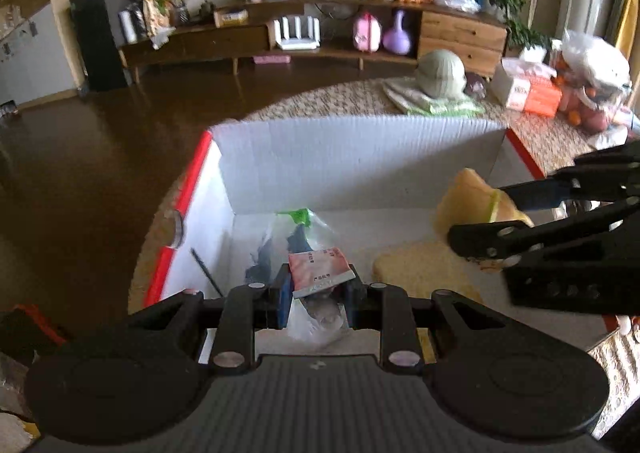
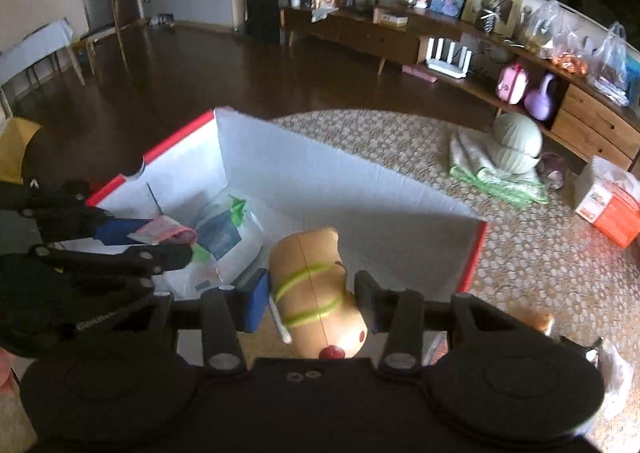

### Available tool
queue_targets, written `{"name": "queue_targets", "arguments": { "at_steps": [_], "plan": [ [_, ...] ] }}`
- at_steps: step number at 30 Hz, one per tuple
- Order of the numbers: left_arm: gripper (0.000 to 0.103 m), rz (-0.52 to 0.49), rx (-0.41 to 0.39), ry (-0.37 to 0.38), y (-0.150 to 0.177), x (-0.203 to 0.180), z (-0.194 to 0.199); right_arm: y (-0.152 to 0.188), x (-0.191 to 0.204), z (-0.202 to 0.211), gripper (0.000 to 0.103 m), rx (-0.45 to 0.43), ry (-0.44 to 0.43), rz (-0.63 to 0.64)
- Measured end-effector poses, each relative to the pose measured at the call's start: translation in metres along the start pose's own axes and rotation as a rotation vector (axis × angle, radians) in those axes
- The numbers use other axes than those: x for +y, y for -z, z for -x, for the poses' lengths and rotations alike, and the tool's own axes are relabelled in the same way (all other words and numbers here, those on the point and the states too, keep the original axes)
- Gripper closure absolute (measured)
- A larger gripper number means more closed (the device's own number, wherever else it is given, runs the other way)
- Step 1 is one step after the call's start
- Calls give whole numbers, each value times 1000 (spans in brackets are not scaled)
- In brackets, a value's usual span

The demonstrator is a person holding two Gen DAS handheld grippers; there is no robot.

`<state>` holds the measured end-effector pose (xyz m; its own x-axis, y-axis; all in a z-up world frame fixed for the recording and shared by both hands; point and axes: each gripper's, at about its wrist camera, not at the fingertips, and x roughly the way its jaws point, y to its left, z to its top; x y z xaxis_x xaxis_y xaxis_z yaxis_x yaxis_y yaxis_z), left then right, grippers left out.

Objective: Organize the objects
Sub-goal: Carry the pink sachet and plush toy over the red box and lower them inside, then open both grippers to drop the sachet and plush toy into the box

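A white box (image 1: 340,165) with red rims stands open on the rug. My left gripper (image 1: 319,289) is over its near left part, shut on a small pink packet (image 1: 320,269). Under it in the box lies a clear plastic bag (image 1: 304,229) with a green tag. My right gripper (image 2: 312,293) is shut on a tan plush toy (image 2: 308,285) with green stripes, held above the box's right side. The left wrist view shows this right gripper (image 1: 480,215) and toy (image 1: 468,197) coming in from the right. A yellow pad (image 1: 420,269) lies on the box floor. The left gripper (image 2: 164,241) and the packet (image 2: 168,231) also appear in the right wrist view.
The box sits on a speckled round rug (image 2: 520,253). Beyond it lie a green round cushion (image 1: 440,73) on folded cloth, an orange-and-white carton (image 1: 524,89) and a bag of fruit (image 1: 592,81). A low wooden sideboard (image 1: 460,33) lines the back wall. Dark floor spreads left.
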<state>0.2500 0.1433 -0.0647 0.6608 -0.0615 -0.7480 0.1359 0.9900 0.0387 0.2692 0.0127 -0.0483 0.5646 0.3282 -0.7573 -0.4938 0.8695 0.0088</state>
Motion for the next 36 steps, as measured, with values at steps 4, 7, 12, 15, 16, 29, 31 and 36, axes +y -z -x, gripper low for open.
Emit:
{"name": "queue_targets", "arguments": {
  "at_steps": [4,7,12,15,16,29,31,36],
  "plan": [
    [78,-25,44,6,0,-2,-15,6,3,-13,58,36,-9,25],
    [79,-22,70,13,1,-1,-24,9,8,-18,57,55,-15,31],
    [78,-22,90,27,4,-1,-31,14,14,-22,56,71,-16,58],
    [78,-25,94,30,6,-1,-32,15,15,-22,55,75,-20,56],
    [78,-25,96,30,6,-1,-33,14,15,-22,55,75,-23,58],
    [72,17,94,20,14,5,-30,18,12,-10,39,57,-34,79],
    [71,23,87,21,15,4,-27,20,10,-7,39,53,-41,75],
    [34,28,61,30,18,2,-16,23,4,8,33,24,-60,64]
  ]
}}
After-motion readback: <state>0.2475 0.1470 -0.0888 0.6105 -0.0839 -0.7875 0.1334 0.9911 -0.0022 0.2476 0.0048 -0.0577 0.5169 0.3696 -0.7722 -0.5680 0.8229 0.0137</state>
